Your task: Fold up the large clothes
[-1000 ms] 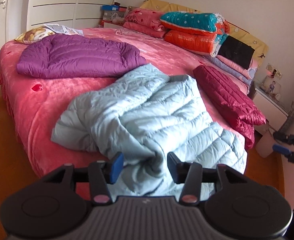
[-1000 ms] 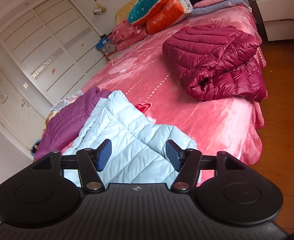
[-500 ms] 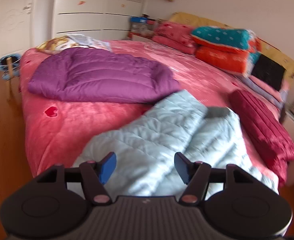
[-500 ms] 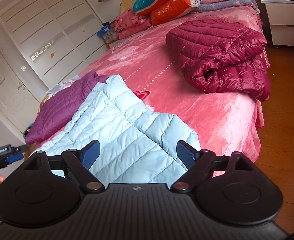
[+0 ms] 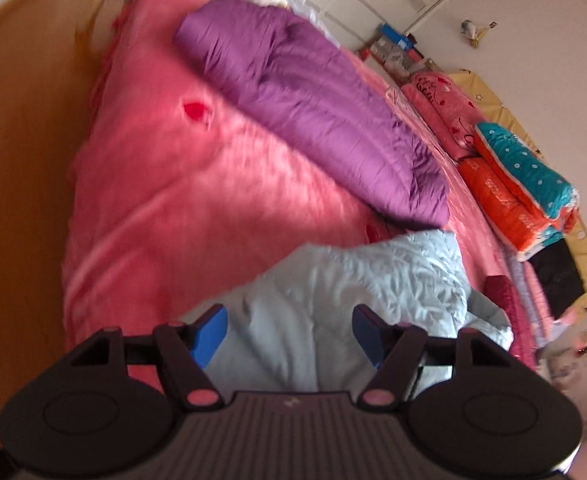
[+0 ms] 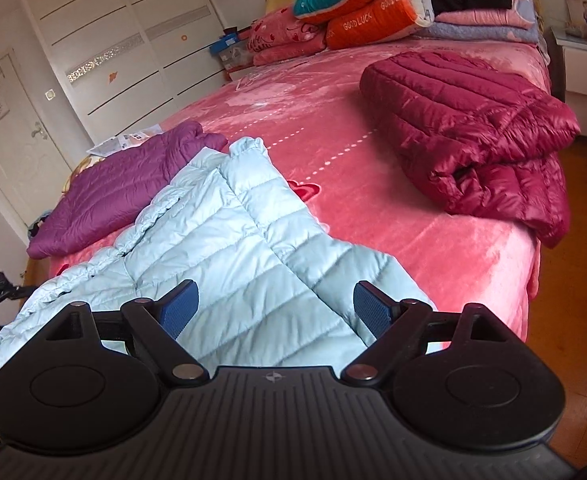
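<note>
A pale blue quilted down jacket [image 6: 229,240] lies crumpled at the near edge of the pink bed [image 6: 373,216]; it also shows in the left wrist view [image 5: 357,292]. My left gripper [image 5: 289,334] is open and empty just above the jacket's near left part. My right gripper [image 6: 275,310] is open and empty over the jacket's near right part. A purple down jacket [image 5: 301,104] lies behind it, also in the right wrist view [image 6: 125,192]. A folded dark red down jacket [image 6: 473,132] lies at the bed's right.
Stacked folded quilts and pillows [image 6: 365,12] sit at the head of the bed. White wardrobe doors [image 6: 117,48] stand on the far side. A white nightstand [image 6: 585,64] is at the right. Wooden floor [image 5: 17,160] surrounds the bed.
Both grippers opened wider. The left gripper swung left, tilted and came closer over the blue jacket's left part. The right gripper moved closer over the jacket's right part.
</note>
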The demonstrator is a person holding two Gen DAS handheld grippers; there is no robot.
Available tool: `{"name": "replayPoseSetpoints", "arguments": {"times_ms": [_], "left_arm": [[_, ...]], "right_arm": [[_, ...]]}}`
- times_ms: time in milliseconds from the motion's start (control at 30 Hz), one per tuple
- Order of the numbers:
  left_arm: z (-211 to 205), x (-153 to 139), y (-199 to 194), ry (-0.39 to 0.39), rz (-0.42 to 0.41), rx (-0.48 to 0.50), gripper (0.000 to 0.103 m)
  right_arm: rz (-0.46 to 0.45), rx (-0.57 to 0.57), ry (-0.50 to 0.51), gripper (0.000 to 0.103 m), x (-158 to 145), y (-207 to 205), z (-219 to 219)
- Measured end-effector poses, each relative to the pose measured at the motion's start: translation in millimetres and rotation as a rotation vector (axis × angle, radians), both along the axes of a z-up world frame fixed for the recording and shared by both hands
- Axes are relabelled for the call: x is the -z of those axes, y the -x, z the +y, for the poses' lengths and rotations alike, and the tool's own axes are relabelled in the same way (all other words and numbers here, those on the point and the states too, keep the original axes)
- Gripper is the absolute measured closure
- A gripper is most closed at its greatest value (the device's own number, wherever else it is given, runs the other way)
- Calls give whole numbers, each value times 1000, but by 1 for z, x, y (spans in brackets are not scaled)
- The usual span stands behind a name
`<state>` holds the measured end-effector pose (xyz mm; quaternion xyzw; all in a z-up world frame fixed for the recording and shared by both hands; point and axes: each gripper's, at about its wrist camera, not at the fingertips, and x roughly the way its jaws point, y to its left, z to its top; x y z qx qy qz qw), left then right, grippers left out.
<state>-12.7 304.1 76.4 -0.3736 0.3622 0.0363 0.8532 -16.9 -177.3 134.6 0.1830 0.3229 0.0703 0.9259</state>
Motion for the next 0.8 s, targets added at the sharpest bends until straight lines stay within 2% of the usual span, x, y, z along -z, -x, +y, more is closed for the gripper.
{"name": "replayPoseSetpoints", "arguments": {"times_ms": [200,367,533,600,667,700,767,800], "left_arm": [[5,17,-1,120,20,42,21],[-7,35,-17,185,51,92,6],[-25,33,-41,167,-3,122,6],[-34,33,-52,143,-21,136,12],[-44,31,-66,97,-37,144,33],[-47,30,-72,79,-50,147,40],[-46,26,-84,58,-97,153,66],[-46,25,-90,47,-127,150,70]], "right_arm": [[11,-18,26,0,4,-20,20],[5,-36,46,0,6,-35,30],[-7,-15,54,0,5,-56,33],[-12,3,48,0,5,-65,30],[-8,15,46,0,5,-74,27],[-4,19,49,0,5,-80,26],[2,27,61,0,4,-93,25],[6,30,71,0,3,-101,26]]}}
